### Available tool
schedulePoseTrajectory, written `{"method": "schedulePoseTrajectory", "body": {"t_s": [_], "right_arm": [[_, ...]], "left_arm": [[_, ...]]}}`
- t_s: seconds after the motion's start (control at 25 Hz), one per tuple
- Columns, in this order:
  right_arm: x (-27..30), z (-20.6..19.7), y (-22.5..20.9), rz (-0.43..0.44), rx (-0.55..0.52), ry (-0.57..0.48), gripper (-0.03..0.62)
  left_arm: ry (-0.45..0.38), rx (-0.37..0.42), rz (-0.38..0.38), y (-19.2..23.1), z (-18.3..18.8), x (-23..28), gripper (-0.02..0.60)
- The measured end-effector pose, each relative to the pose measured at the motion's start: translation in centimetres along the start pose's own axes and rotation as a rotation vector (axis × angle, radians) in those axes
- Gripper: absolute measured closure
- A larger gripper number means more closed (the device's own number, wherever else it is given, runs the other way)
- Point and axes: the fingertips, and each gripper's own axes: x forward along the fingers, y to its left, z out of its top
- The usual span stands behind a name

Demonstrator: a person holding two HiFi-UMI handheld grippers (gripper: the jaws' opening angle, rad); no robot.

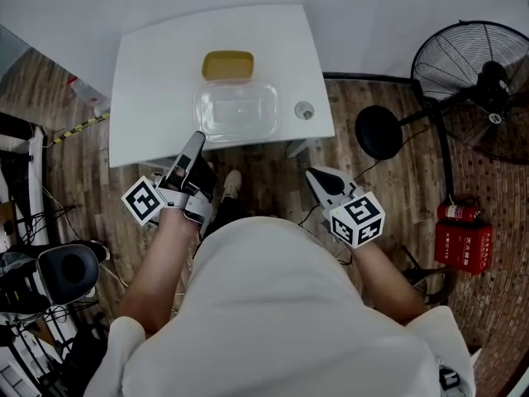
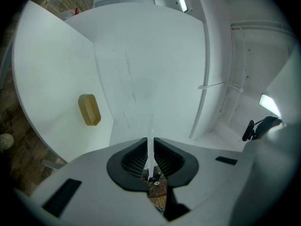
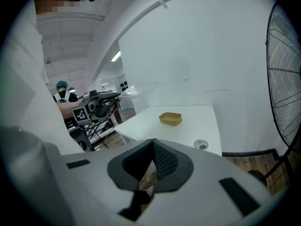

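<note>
A clear plastic container point(image 1: 240, 110) rests near the front edge of the white table point(image 1: 140, 98). My left gripper point(image 1: 195, 141) is shut on its near left rim; in the left gripper view that thin clear edge point(image 2: 151, 126) runs up from between the closed jaws of the left gripper point(image 2: 151, 147). A yellow oblong dish point(image 1: 228, 64) sits just behind the container, and shows as the yellow dish point(image 2: 89, 109) and the yellow dish point(image 3: 170, 118) in the gripper views. My right gripper point(image 1: 315, 175) hangs shut and empty below the table's front right corner; the right gripper point(image 3: 153, 142) points toward the table.
A small round metal piece point(image 1: 304, 111) lies at the table's right edge. A standing fan point(image 1: 479, 73), its black base point(image 1: 378, 132) and a red extinguisher box point(image 1: 463, 238) stand on the wooden floor at right. A black stool point(image 1: 70, 271) and cables are at left.
</note>
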Motion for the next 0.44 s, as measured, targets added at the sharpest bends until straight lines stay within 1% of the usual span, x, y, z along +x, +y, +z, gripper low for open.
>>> {"method": "schedulePoseTrajectory", "body": {"t_s": [0.44], "right_arm": [[0.77, 0.25, -0.07, 0.011, -0.008, 0.009, 0.588]], "left_arm": [[0.001, -0.004, 0.009, 0.35, 0.49, 0.26, 0.528]]}}
